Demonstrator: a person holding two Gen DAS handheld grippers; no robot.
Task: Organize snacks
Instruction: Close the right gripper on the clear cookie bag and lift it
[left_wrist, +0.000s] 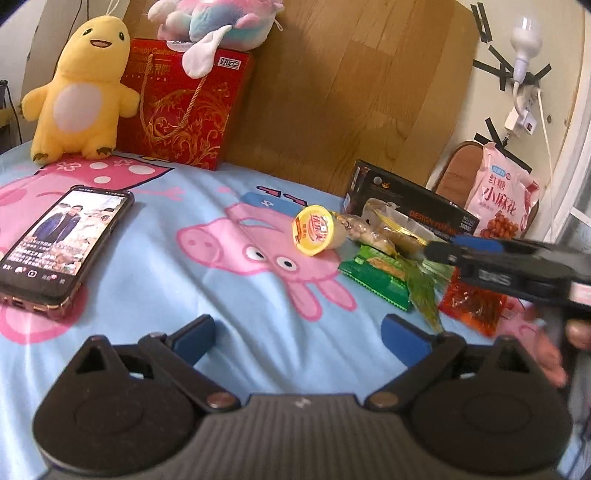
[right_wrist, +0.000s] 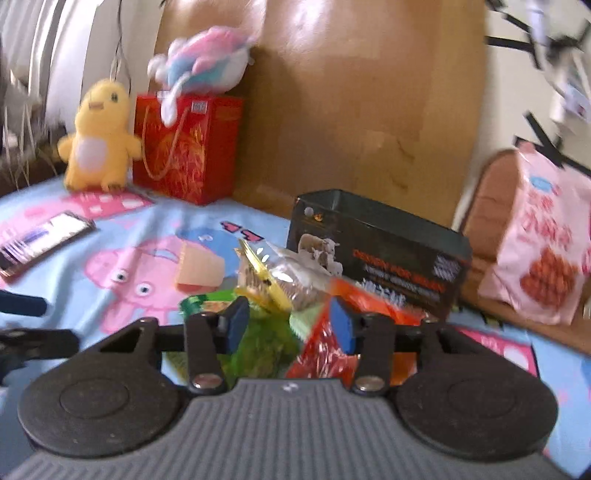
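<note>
With my right claw (right_wrist: 288, 328) spread over the snack pile, I judge the red packet (right_wrist: 321, 343) or the green packet (right_wrist: 266, 347) is next; I should come down squarely over one and pinch a flat edge so the foil doesn't slip. My left claw (left_wrist: 299, 339) hangs released above the near bedsheet (left_wrist: 155, 273). The snacks lie just before the open black box (right_wrist: 376, 254), a jelly cup (left_wrist: 314, 230) at their left. It's a bed: phone (left_wrist: 62, 240) left, yellow plush (left_wrist: 81, 88) and red gift bag (left_wrist: 184, 107) against the far headboard.
</note>
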